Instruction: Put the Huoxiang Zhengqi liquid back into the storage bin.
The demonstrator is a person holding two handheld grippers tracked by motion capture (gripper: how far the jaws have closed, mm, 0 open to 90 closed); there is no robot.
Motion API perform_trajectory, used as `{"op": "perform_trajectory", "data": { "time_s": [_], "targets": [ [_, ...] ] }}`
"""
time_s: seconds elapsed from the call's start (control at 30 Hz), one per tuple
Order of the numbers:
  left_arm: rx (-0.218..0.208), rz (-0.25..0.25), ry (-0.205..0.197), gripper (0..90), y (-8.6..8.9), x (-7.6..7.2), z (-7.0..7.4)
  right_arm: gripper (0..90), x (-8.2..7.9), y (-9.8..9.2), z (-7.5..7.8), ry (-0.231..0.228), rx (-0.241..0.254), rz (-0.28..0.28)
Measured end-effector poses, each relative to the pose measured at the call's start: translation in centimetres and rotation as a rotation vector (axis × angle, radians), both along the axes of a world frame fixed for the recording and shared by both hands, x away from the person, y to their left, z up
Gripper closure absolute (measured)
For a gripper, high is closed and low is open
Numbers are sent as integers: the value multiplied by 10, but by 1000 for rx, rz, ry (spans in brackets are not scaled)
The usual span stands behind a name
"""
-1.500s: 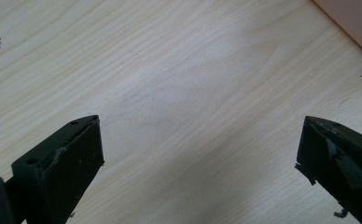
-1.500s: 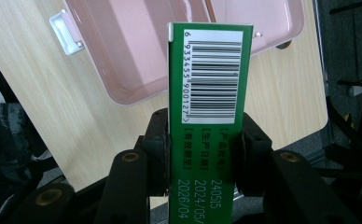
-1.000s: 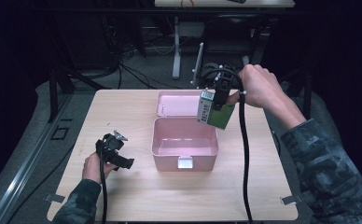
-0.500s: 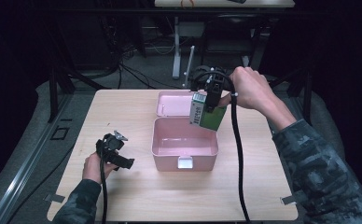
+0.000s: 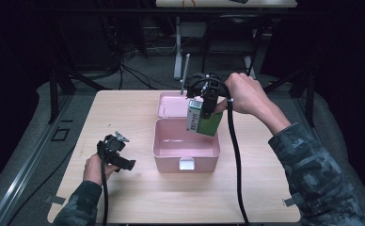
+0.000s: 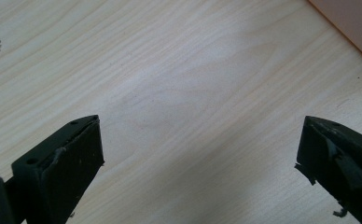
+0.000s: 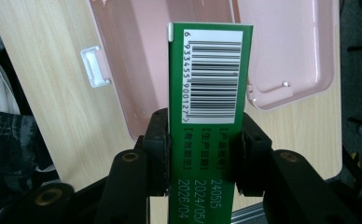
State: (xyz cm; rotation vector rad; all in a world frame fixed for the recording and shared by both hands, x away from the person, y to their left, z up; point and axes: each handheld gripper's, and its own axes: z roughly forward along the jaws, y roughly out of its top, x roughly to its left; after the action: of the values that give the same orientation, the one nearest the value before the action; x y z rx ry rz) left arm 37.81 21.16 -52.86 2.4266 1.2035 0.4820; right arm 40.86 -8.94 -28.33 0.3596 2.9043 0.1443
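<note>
Green cardboard carton [image 5: 204, 121] with a white barcode label, held in the air over the rear right part of the open pink plastic box [image 5: 186, 149]. Carton tilted in the high view, lower end hanging above the box's cavity, not touching its walls as far as the high view tells. Right claw [image 5: 208, 104] clamped on the carton's two narrow sides; in the right gripper view [image 7: 202, 154] the black pads press flat against the green faces, barcode end pointing away from the camera, printed date lines running along the near end. Right hand [image 5: 246, 96] grips the tool from behind the box, black cable [image 5: 234, 155] trailing down across the pale wood worktop [image 5: 124, 197].

Box sits mid-worktop, white latch [image 5: 186, 164] on its near wall, pink hinged lid [image 5: 171, 104] laid open flat behind it. Box interior looks bare where the carton doesn't cover it.

Left claw [image 5: 119, 141] rests low at the left of the worktop, well apart from the box, held by the left hand [image 5: 96, 168]. Its jaws stand wide in the left gripper view [image 6: 198, 154], plain wood grain between them, a corner of the pink box [image 6: 351, 23] at upper right.
</note>
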Motion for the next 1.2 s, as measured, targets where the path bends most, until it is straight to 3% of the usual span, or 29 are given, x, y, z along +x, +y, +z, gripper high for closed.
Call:
{"op": "perform_trajectory", "data": {
  "time_s": [0.5,1.2],
  "targets": [
    [4,-5,-3,3,-1,0,1,629,-1,4,-24,55,-8,74],
    [14,-9,-3,4,-3,-1,0,628,3,3,-56,125,-21,133]
  ]
}}
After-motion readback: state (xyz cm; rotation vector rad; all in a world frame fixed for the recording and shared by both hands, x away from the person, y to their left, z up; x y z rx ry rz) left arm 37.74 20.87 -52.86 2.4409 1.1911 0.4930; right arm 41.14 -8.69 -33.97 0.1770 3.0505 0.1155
